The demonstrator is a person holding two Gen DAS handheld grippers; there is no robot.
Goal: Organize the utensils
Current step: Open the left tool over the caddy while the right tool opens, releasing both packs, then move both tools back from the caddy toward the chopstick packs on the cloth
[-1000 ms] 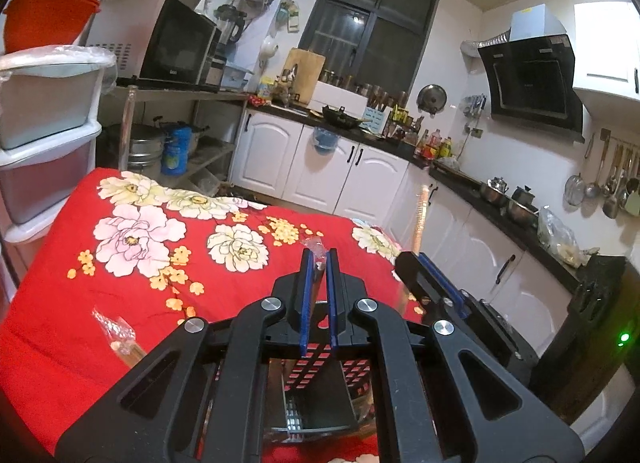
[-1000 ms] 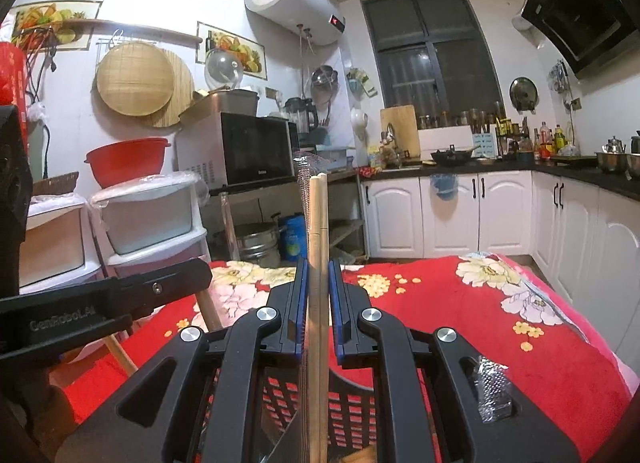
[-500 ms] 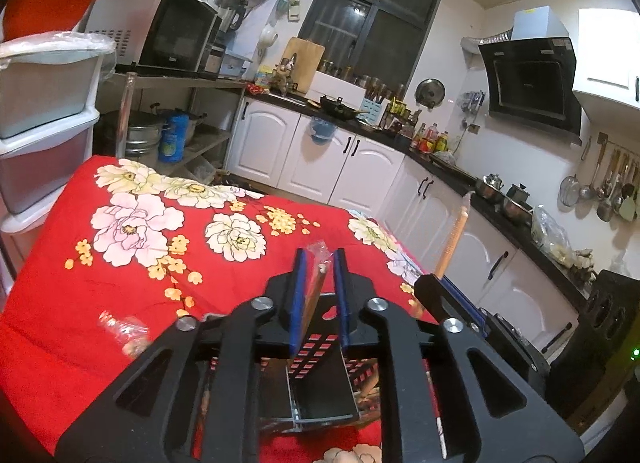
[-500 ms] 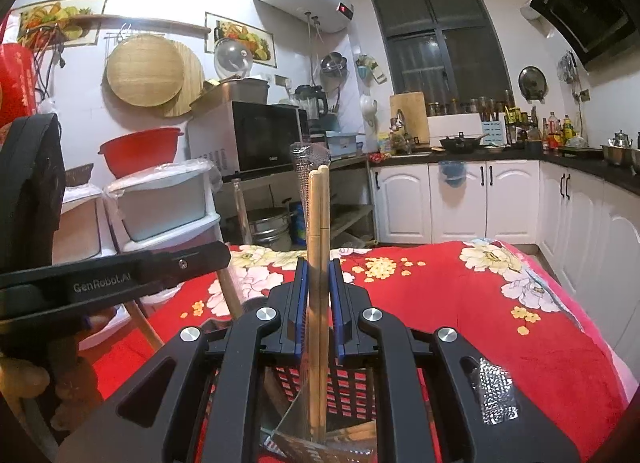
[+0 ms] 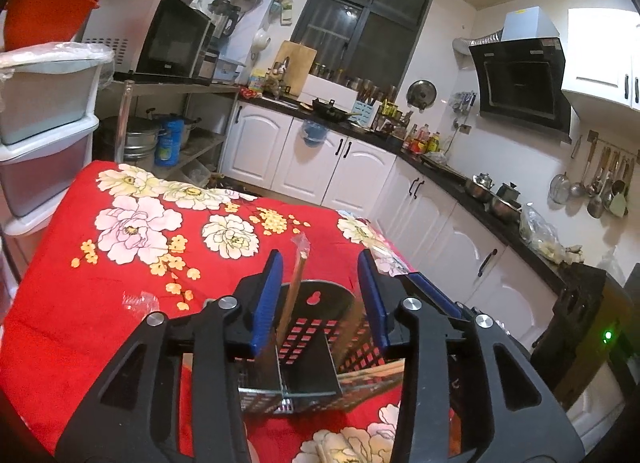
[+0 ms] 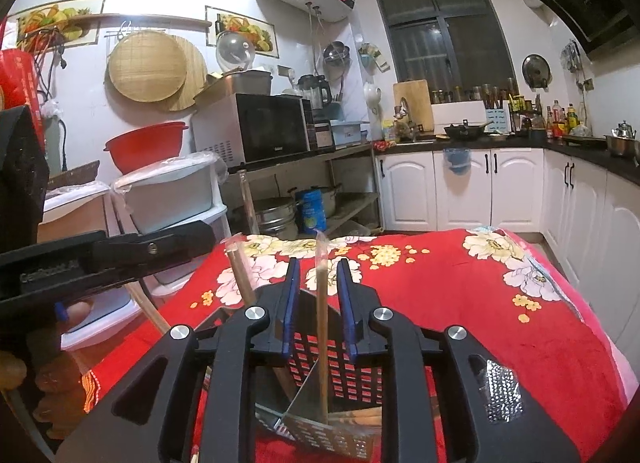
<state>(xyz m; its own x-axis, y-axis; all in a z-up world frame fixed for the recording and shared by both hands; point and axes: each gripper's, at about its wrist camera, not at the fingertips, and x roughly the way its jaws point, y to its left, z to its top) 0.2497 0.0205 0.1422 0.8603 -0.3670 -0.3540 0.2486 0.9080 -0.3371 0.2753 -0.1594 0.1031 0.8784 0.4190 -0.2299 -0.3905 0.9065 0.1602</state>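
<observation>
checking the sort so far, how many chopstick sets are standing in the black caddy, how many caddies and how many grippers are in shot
wrapped chopstick sets standing in the caddy: 2 (one between the right gripper's open fingers, one further left)
black slotted caddy: 1
grippers: 2 (right gripper, left gripper)
total: 5

The black basket (image 5: 320,347) is partly hidden behind the left gripper (image 5: 320,299), its floor out of sight. In the right wrist view the lower ends of the wrapped chopsticks (image 6: 322,327) cannot be made out. The foil packet (image 6: 502,393) is too blurred to identify. The lettering on the other gripper's body (image 6: 104,259) is unreadable.
</observation>
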